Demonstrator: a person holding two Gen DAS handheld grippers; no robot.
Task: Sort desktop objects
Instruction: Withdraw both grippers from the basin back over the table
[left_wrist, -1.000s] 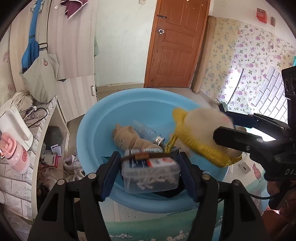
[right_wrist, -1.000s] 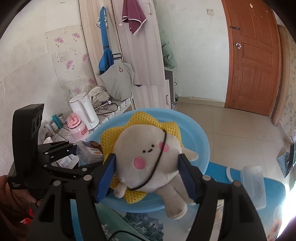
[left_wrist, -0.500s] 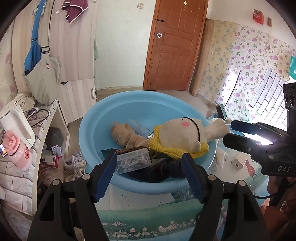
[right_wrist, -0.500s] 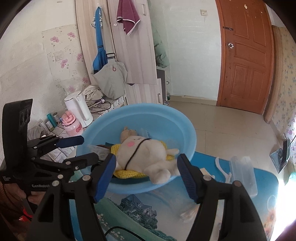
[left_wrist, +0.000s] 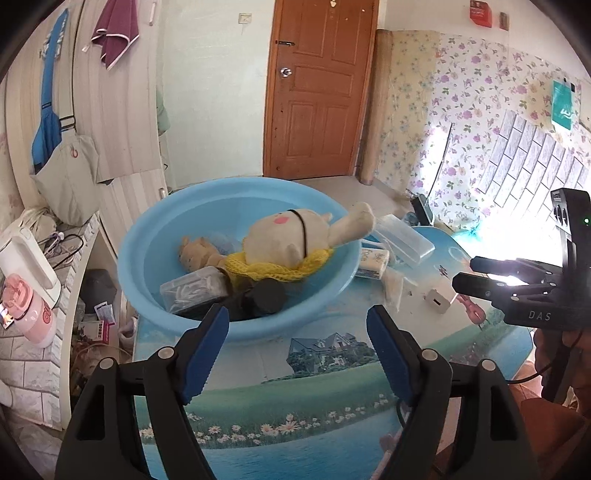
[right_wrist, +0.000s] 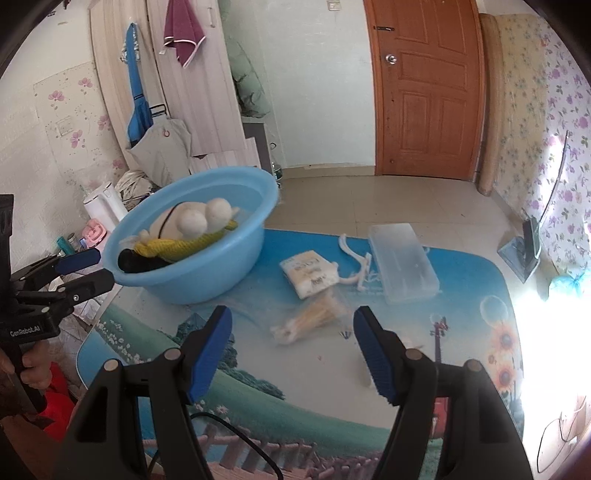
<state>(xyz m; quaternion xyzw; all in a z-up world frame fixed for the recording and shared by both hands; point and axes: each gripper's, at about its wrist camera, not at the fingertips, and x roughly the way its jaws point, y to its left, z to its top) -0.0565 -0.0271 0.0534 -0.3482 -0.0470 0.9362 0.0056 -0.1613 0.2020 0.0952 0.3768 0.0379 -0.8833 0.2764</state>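
Observation:
A blue basin (left_wrist: 177, 218) stands at the table's far left corner. In it lie a cream plush toy in yellow mesh (left_wrist: 288, 243), a small brown plush (left_wrist: 195, 254), a clear box of white sticks (left_wrist: 194, 288) and a black cylinder (left_wrist: 267, 293). My left gripper (left_wrist: 297, 321) hangs just in front of the basin, its jaws opening with nothing between them. My right gripper (right_wrist: 291, 317) is open and empty over the table, above a blurred bag of thin sticks (right_wrist: 310, 321). A tissue packet (right_wrist: 310, 277), a white hook (right_wrist: 354, 258) and a clear plastic case (right_wrist: 402, 258) lie beyond it.
A small white cube (left_wrist: 439, 299) sits on the picture-printed tabletop (right_wrist: 280, 398) near the right gripper's body. Left of the table a low shelf holds a white kettle (left_wrist: 27, 258) and a pink bottle (left_wrist: 27, 310). The table's right end is washed out by glare.
The left gripper let go of the clear box and the right let go of the plush; both now lie in the basin. Both grippers drew back, the right swinging right over the table.

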